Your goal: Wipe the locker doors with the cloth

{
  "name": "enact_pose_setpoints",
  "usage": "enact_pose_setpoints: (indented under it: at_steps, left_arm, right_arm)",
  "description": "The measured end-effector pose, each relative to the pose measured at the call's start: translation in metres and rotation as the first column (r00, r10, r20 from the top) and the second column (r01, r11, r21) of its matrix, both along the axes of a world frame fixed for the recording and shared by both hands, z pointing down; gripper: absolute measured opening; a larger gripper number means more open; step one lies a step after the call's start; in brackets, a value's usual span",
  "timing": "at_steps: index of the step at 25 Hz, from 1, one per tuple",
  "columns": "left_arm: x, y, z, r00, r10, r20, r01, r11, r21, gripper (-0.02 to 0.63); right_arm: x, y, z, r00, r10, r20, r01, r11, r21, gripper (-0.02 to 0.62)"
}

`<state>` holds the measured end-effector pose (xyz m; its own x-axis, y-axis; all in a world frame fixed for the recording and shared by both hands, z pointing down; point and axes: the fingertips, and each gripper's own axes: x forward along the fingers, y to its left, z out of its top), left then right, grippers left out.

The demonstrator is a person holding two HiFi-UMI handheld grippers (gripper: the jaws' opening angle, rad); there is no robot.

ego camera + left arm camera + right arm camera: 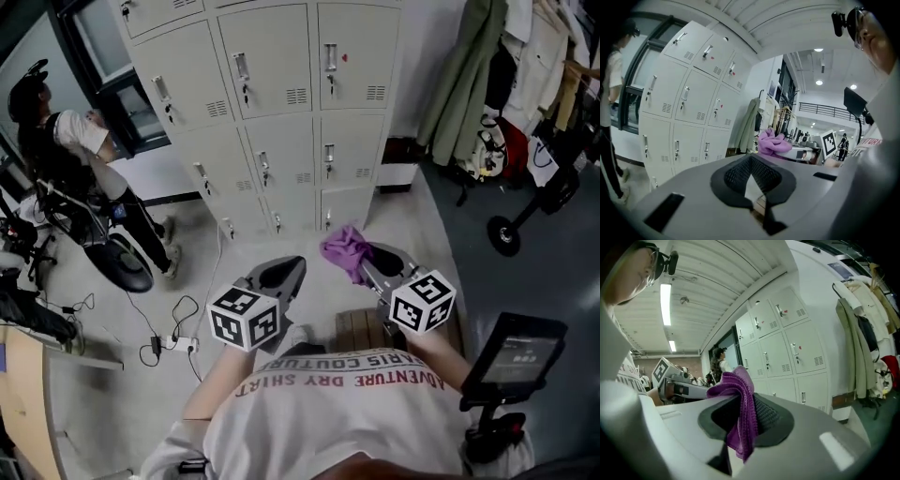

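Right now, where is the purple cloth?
The cloth is clamped in the right hand-held gripper, centre-right in the head view. It is held in the air in front of the lockers, not touching them.

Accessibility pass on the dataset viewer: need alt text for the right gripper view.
The right claw is shut on a purple cloth, which bunches above the jaws and hangs down below them. Beyond it stands a bank of pale locker doors, with coats hanging to the right.
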<state>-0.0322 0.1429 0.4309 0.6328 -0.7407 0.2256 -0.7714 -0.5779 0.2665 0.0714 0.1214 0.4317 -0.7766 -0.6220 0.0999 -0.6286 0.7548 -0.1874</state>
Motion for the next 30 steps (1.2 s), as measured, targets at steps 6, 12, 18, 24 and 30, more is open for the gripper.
enact_pose_setpoints:
  at_steps: [6,12,18,24,30]
  left_arm:
    - [-0.009,0.057,-0.004,1.000,0.022,0.020,-0.022,1.000,0.006,0.002]
    - [-0.029,0.116,-0.001,0.998,0.069,0.016,-0.069,0.998,0.008,0.002]
    - [-0.091,0.224,0.002,0.995,0.093,0.025,-0.094,0.994,0.060,0.002]
    - [-0.175,0.352,-0.011,0.995,0.086,0.044,-0.089,0.992,0.088,0.002]
    - [-0.206,0.416,-0.037,0.995,0.080,0.059,-0.088,0.985,0.149,0.002]
  right_arm:
    - [-0.018,0.065,-0.015,1.000,-0.010,0.002,0.009,0.999,0.041,0.072]
    - [-0.035,0.130,-0.001,0.998,0.068,-0.011,-0.068,0.998,0.010,0.072]
    - [-0.093,0.234,0.004,0.994,0.110,-0.013,-0.109,0.994,0.029,0.071]
    - [-0.176,0.359,-0.005,0.994,0.103,-0.023,-0.102,0.994,0.034,0.071]
    - [-0.212,0.423,-0.030,0.996,0.084,-0.024,-0.082,0.996,0.046,0.071]
